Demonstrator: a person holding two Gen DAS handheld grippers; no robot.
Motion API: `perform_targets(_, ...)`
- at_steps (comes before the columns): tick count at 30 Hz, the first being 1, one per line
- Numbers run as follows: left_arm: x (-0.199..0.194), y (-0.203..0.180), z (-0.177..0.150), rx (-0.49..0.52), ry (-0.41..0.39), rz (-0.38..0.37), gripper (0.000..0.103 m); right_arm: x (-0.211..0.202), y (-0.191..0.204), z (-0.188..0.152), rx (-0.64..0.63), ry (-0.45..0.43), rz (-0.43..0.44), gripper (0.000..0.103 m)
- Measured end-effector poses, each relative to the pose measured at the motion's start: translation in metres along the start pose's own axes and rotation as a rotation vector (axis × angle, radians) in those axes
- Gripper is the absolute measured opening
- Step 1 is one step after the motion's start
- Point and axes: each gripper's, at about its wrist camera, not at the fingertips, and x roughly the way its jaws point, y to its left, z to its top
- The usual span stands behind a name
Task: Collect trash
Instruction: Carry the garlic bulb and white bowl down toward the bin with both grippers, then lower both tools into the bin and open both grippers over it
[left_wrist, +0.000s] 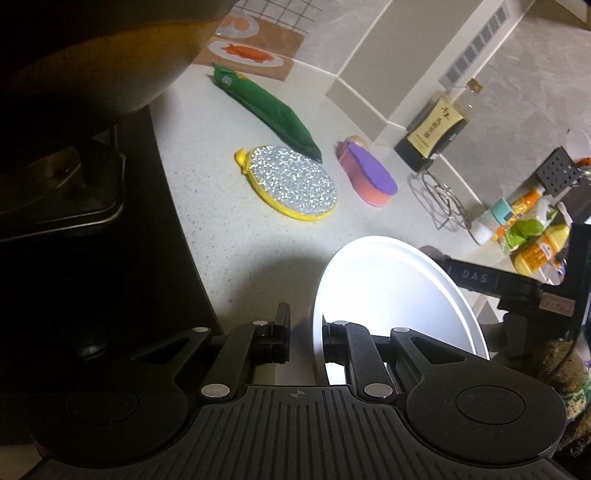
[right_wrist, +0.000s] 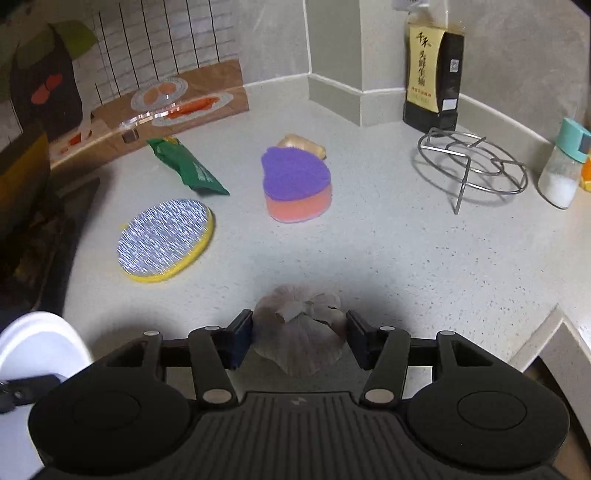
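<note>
- Fingers of the left gripper (left_wrist: 304, 334) are pinched shut on the near rim of a white plate (left_wrist: 391, 291), held tilted above the pale desk (left_wrist: 207, 155)
- Fingers of the right gripper (right_wrist: 299, 338) stand partly open on either side of a garlic bulb (right_wrist: 301, 332) lying on the desk; whether the pads actually press on it cannot be told
- Farther back lie a crumpled green wrapper (right_wrist: 186, 168), a round glittery scrubber with a yellow edge (right_wrist: 164, 240) and a purple-topped sponge (right_wrist: 295, 184) with a piece of ginger (right_wrist: 304, 144) just behind it
- A soy sauce bottle (right_wrist: 432, 74), a wire trivet (right_wrist: 472, 166) and a salt shaker (right_wrist: 563, 166) stand to the right, well apart from the garlic
- Likely risks: the bulb's papery skin may tear or the rounded bulb squirt out sideways if the fingers close off-centre
- The plate, gripped only at its edge, could pivot or slip if the left hand tips further, and anything dropped onto it might then slide off
</note>
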Motion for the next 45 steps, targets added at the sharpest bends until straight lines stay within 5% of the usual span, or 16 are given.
perform_targets(12, 0.014, -0.01, 0.015, 0.156, 0.021, -0.041, 0.014, -0.07, 0.016, -0.037, 0.145, -0.105, -0.122, 0.054)
perform_targets(24, 0.03, -0.13, -0.012, 0.368, 0.047, -0.135, 0.014, -0.129, -0.071, -0.123, 0.297, -0.1, -0.27, 0.054)
perform_targets(36, 0.1, -0.237, -0.094, 0.557, 0.269, -0.191, 0.014, -0.155, -0.187, -0.236, 0.513, -0.012, -0.42, 0.054)
perform_targets(45, 0.185, -0.256, -0.159, 0.587, 0.459, -0.123, 0.014, -0.143, -0.241, -0.302, 0.578, 0.103, -0.444, 0.054)
